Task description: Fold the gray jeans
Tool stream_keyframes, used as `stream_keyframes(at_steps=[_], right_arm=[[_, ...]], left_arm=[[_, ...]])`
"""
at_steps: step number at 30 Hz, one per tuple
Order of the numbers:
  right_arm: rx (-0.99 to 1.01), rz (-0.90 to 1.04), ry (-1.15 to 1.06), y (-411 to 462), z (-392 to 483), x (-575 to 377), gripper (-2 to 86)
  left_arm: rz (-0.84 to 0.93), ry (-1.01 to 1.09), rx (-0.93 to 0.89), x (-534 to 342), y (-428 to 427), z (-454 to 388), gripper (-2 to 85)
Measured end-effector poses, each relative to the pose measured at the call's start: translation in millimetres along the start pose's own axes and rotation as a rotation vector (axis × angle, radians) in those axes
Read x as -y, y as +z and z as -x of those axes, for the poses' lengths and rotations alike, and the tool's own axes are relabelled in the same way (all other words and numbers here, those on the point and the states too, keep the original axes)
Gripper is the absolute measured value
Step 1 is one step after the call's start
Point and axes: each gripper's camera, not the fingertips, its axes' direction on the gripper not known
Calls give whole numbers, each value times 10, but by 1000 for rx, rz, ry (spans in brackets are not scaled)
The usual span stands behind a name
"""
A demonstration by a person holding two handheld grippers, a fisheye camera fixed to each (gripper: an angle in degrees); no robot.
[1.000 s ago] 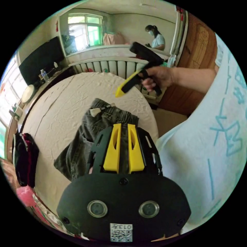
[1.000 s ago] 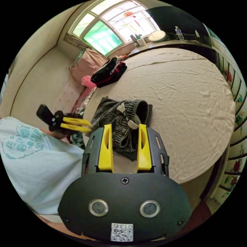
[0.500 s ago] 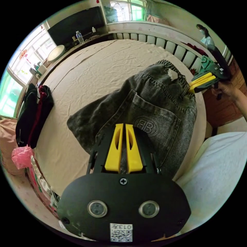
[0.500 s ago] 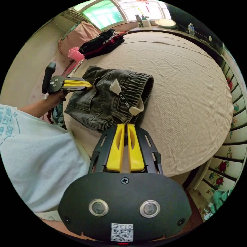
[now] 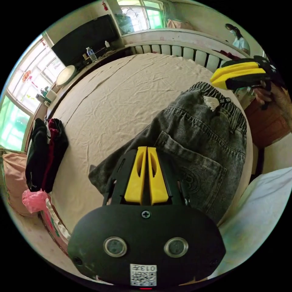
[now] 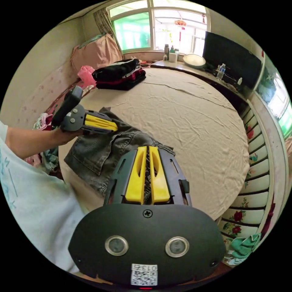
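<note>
Left gripper view: gray jeans (image 5: pixel 194 143) lie lower right, apparently folded small; left tool (image 5: pixel 145 175) together on denim; right tool (image 6: pixel 147 175) clamps the waistband; squaring up remains

beige-sheeted bed (image 6: pixel 194 121) beneath bright windows (image 6: pixel 152 30), dark television (image 6: pixel 231 60) alongside

jeans (image 5: pixel 197 146): 1 | folded clothes stack (image 6: pixel 120 74): 1 | grippers: 2 | water bottle (image 5: pixel 91 54): 1
</note>
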Motion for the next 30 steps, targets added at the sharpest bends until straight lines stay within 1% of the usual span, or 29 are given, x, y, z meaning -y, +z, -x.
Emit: stream_keyframes(at_steps=[1, 2, 4, 5, 6, 8, 9, 10, 12, 14, 15, 17, 19, 20, 22, 23, 26, 28, 29, 30], right_arm=[[-10, 30, -37, 211, 66, 37, 5], [-78, 93, -72, 459, 107, 29, 3], [-124, 142, -143, 750, 123, -65, 2], [-106, 97, -130, 767, 94, -127, 1], [-88, 96, -111, 756, 70, -137, 1], [-56, 159, -59, 670, 21, -101, 0], [-53, 168, -49, 622, 15, -95, 0], [-67, 138, -27, 480, 11, -110, -1], [-87, 52, -2, 247, 31, -172, -1], [-97, 1, -47, 101, 188, -267, -1], [-112, 6, -71, 107, 248, -294, -1], [-213, 80, -175, 296, 455, -422, -1], [-257, 160, -214, 523, 498, -519, 0], [-276, 115, -214, 557, 492, -572, 0], [-240, 109, -191, 582, 404, -574, 1], [-170, 116, -135, 571, 276, -542, 2], [-38, 162, -98, 523, 12, -464, 7], [-6, 170, -115, 420, -94, -417, 14], [-7, 83, -55, 265, -223, -415, 28], [1, 11, -11, 168, -308, -427, 35]], left_arm=[[27, 30, 27, 30, 77, -29, -3], [31, 34, 36, 29, 107, -34, -3], [17, 7, 33, 7, 163, -10, -3], [21, -5, 27, 12, 172, 4, -3], [38, -36, 8, 42, 160, 49, -3], [55, -86, -15, 79, 69, 123, -3], [21, -98, 19, 47, -51, 151, -3], [-18, -123, 72, -18, -164, 191, -3], [-28, -144, 87, -101, -223, 267, -3], [12, -140, 50, -139, -172, 318, -3], [37, -127, 53, -159, -107, 315, -3], [95, -99, 74, -169, 27, 282, -3], [129, -46, 118, -151, 139, 227, -3], [135, -36, 133, -144, 149, 223, -3], [140, -28, 164, -158, 185, 263, -2], [140, -29, 160, -167, 187, 290, -2], [140, -74, 95, -232, 153, 510, 1], [110, -190, 35, -381, -36, 791, 8], [81, -235, 30, -453, -120, 876, 12], [3, -333, 20, -646, -298, 1053, 20]])
